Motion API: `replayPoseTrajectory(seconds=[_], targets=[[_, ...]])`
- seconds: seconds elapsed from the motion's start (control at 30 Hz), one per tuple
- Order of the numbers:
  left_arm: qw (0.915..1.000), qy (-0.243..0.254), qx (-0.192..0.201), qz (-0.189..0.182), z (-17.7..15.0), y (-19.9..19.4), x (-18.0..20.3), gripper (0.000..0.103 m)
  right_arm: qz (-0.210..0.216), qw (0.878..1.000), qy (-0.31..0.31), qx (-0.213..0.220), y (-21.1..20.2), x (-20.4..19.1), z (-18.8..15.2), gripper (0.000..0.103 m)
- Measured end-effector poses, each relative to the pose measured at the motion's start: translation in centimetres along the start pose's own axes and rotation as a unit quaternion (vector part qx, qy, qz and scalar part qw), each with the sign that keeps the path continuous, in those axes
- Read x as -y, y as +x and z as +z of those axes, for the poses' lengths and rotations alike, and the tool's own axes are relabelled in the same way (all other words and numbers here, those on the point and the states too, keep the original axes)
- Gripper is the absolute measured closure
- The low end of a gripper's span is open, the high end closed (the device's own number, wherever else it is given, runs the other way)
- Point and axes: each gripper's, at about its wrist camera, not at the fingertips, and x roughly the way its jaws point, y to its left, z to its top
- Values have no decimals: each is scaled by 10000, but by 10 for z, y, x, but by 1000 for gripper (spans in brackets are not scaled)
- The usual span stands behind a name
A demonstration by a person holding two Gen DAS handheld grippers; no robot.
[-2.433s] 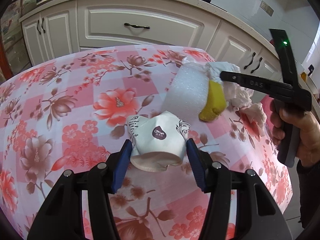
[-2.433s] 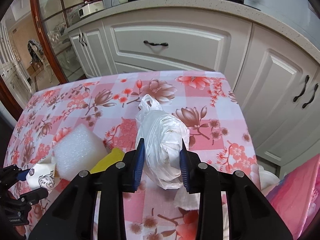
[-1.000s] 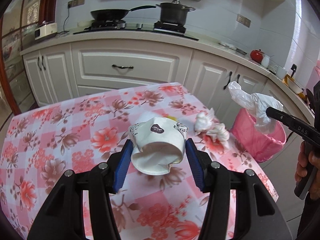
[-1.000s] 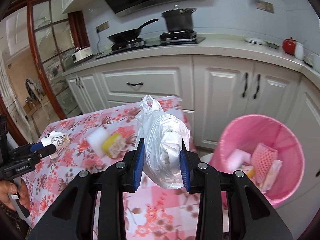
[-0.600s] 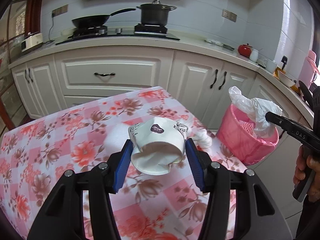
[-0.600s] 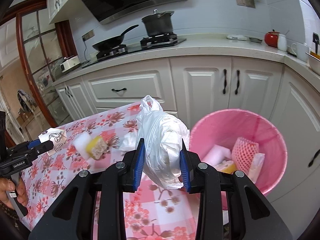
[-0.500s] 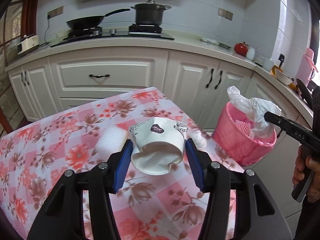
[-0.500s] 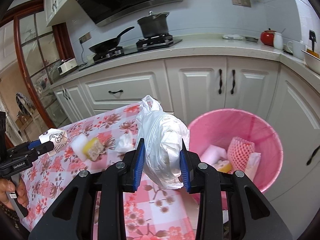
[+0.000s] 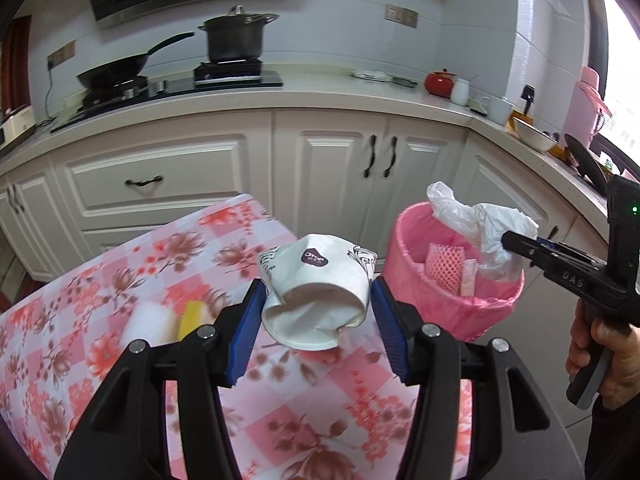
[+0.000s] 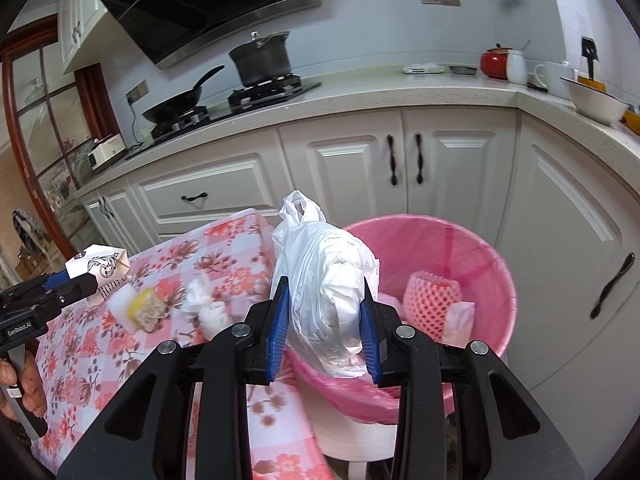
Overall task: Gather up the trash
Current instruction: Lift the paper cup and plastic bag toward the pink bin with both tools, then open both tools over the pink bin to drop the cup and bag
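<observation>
1 pink bin (image 10: pixel 492 264) w/ pink liner stands on the floor just past the desk's (image 9: pixel 120 264) corner, near the white cabinets. Inside it: 1 pink foam net sleeve (image 10: pixel 434 300), upright, 1 pale flat wrapper (image 10: pixel 460 318) leaning beside it, plus sth pale behind the bag, too hidden to name.

Left hand-held gripper (image 9: pixel 316 308) pinches 1 crushed white paper cup (image 9: pixel 316 284) betw. its blue pads, mouth toward the camera, dark logo on top; the cup is held in the air above the desk edge, beside the bin, not over it. Right hand-held gripper (image 10: pixel 323 320) pinches 1 knotted white plastic bag (image 10: pixel 328 300), stuffed w/ crumpled white stuff; the bag hangs over the bin's near rim, above the liner, not resting in it.

On the floral pink desk cloth: 1 white foam block (image 10: pixel 120 300) touching 1 yellow sponge (image 10: pixel 148 308), & just beside them crumpled white tissue wads (image 10: pixel 208 308), approx 2, hard to split.

Count: 2 hand-held grippers, both clamped on trash; 1 bin; 2 items clearly in it; 3–4 bits on the desk.

On the counter behind: 1 black pot (image 9: pixel 236 36), 1 frying pan (image 9: pixel 116 72).
</observation>
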Motion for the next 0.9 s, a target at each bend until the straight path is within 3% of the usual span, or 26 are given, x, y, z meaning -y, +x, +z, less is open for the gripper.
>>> replayPoseTrajectory(seconds=[0.5, 0.9], targets=[[9976, 298, -63, -626, 38, 46, 67, 50, -308, 9986, 387, -181, 14, 51, -5, 71], [9915, 395, -435, -1159, 42, 105, 122, 53, -488, 9963, 615, -348, 23, 82, -15, 66]])
